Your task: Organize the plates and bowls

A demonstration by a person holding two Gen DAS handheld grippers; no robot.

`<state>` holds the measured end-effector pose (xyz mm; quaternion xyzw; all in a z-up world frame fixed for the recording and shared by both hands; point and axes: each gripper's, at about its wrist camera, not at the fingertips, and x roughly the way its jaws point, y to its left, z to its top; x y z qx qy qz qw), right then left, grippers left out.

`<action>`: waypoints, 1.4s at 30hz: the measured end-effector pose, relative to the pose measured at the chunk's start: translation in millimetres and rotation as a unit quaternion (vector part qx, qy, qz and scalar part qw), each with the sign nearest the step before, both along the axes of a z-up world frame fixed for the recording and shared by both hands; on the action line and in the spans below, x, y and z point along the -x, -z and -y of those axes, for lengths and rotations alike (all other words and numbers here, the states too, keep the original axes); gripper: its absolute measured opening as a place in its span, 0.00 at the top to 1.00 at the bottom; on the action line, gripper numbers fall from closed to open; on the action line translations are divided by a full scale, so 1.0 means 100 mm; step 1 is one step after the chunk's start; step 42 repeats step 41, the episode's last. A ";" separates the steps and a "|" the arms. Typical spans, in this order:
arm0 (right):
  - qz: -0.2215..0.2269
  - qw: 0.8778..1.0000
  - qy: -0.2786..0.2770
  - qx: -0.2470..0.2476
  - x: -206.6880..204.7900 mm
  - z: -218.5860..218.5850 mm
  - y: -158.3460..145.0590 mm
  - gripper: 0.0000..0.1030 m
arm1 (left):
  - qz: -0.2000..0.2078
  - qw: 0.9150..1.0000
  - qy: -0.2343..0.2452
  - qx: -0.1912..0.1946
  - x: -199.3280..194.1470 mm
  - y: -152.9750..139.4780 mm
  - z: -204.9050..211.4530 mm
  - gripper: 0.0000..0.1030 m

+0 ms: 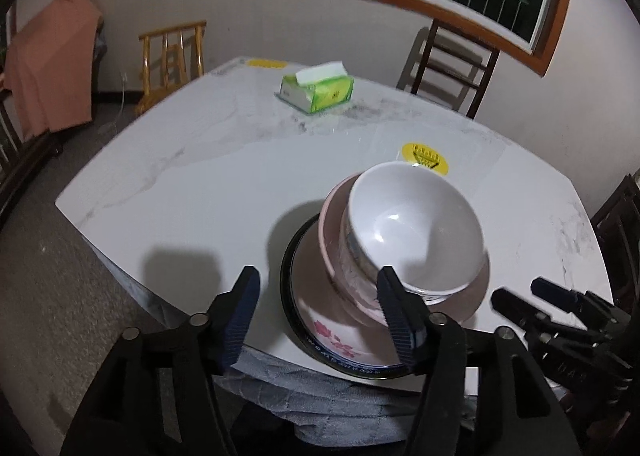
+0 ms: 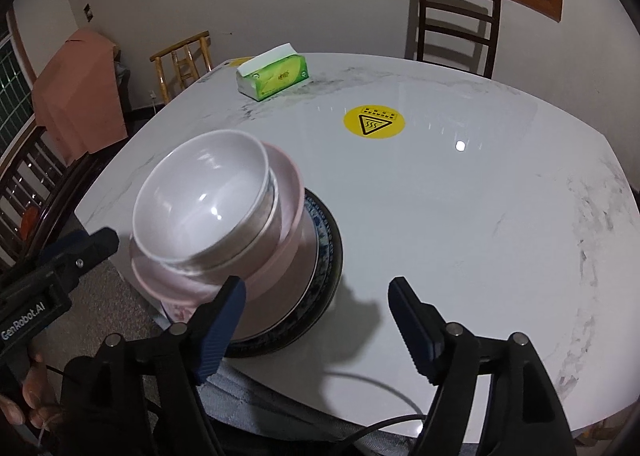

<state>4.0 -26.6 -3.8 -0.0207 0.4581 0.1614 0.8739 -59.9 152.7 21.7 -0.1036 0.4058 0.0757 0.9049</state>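
A stack stands near the table's front edge: a white bowl (image 1: pixel 416 223) (image 2: pixel 204 195) on top, nested in a pink bowl (image 1: pixel 332 240) (image 2: pixel 288 183), over a pink plate (image 2: pixel 276 296) and a flowered plate with a dark blue rim (image 1: pixel 320 340) (image 2: pixel 328 252). My left gripper (image 1: pixel 316 296) is open and empty, just in front of the stack's left side; it also shows in the right wrist view (image 2: pixel 92 244). My right gripper (image 2: pixel 316 304) is open and empty, just right of the stack's front; it also shows in the left wrist view (image 1: pixel 516 296).
The white marble table (image 2: pixel 460 215) carries a green tissue box (image 1: pixel 318 87) (image 2: pixel 274 75) at the far side and a round yellow warning sticker (image 2: pixel 374 120). Wooden chairs (image 2: pixel 456 27) stand behind it. A grey cloth (image 1: pixel 320 396) hangs below the front edge.
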 end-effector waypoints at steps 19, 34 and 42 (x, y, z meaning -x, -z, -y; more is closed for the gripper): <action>0.013 0.999 -0.029 0.000 0.21 -0.04 0.09 0.16 | 0.021 0.999 0.019 -0.039 0.07 0.04 0.35 0.27; 0.011 0.999 -0.042 -0.006 0.22 -0.11 0.10 0.16 | 0.017 0.999 0.021 -0.039 0.09 0.08 0.32 0.27; 0.011 0.999 -0.046 -0.010 0.22 -0.14 0.08 0.16 | 0.019 0.999 0.022 -0.028 0.10 0.06 0.29 0.26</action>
